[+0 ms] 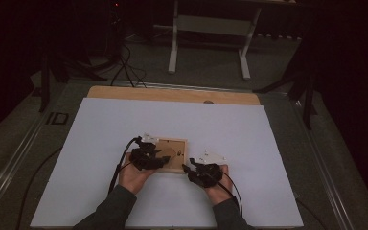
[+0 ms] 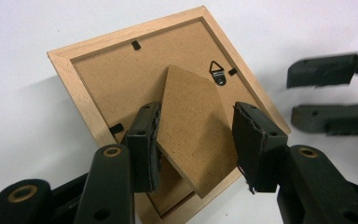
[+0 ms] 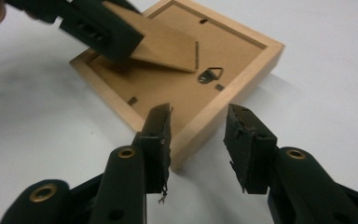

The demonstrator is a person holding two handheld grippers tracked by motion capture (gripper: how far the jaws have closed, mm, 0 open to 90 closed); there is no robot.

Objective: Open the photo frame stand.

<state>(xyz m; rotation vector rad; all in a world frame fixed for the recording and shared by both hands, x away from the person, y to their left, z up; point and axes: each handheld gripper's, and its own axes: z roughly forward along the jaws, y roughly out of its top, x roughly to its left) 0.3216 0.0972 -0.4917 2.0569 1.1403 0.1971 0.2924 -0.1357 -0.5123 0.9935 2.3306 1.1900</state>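
Left gripper view: left gripper (image 2: 196, 140) spread around the picture frame's (image 2: 74, 88) stand (image 2: 191, 126); right gripper (image 3: 198, 140) open.

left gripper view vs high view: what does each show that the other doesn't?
Left gripper view: the frame's black retaining clips, its metal hanger, and the brown stand flap lifted between the open left gripper.

High view: both hands, the table's wooden edge, floor cables and a white stand beyond.

Both: the wooden picture frame face down on the white sheet, and the right gripper beside it.
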